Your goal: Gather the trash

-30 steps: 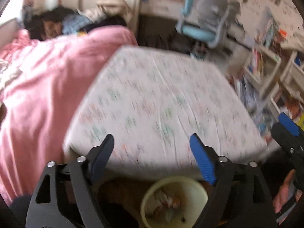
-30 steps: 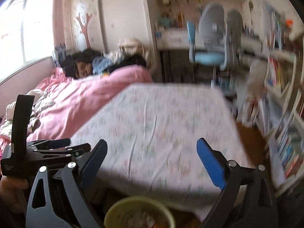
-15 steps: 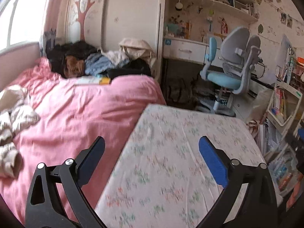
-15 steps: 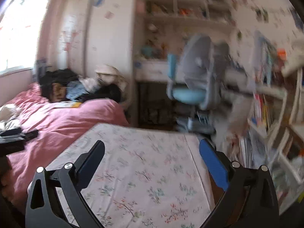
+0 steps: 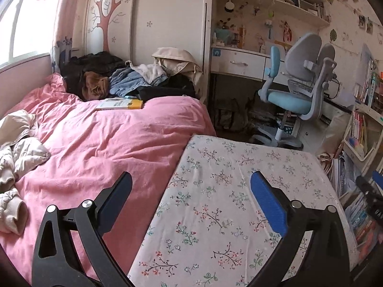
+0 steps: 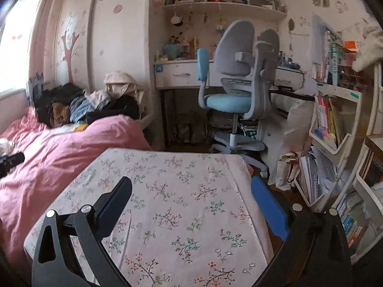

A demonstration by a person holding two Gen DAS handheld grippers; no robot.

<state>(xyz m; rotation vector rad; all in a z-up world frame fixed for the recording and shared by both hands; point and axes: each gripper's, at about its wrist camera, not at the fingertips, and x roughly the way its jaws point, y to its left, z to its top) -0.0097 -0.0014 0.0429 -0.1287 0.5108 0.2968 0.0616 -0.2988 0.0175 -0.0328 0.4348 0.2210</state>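
Observation:
My left gripper point(image 5: 191, 191) is open and empty, held above a bed with a floral sheet point(image 5: 227, 191) and a pink duvet point(image 5: 107, 148). My right gripper point(image 6: 191, 193) is open and empty too, over the same floral sheet point(image 6: 172, 191). Its tip shows at the right edge of the left wrist view point(image 5: 373, 198). The left gripper's tip shows at the left edge of the right wrist view point(image 6: 9, 161). No trash or bin is in view now. A yellow and white book point(image 5: 119, 104) lies on the duvet.
A pile of clothes point(image 5: 124, 79) lies at the head of the bed. A blue and grey desk chair point(image 6: 234, 95) stands before a white desk point(image 6: 182, 74). Crowded bookshelves point(image 6: 335, 131) line the right side. Cream clothing point(image 5: 16, 148) lies on the left.
Both grippers have tilted up from the bed's foot. The pale yellow bin with trash that sat below the fingers has dropped out of view. Both stay open.

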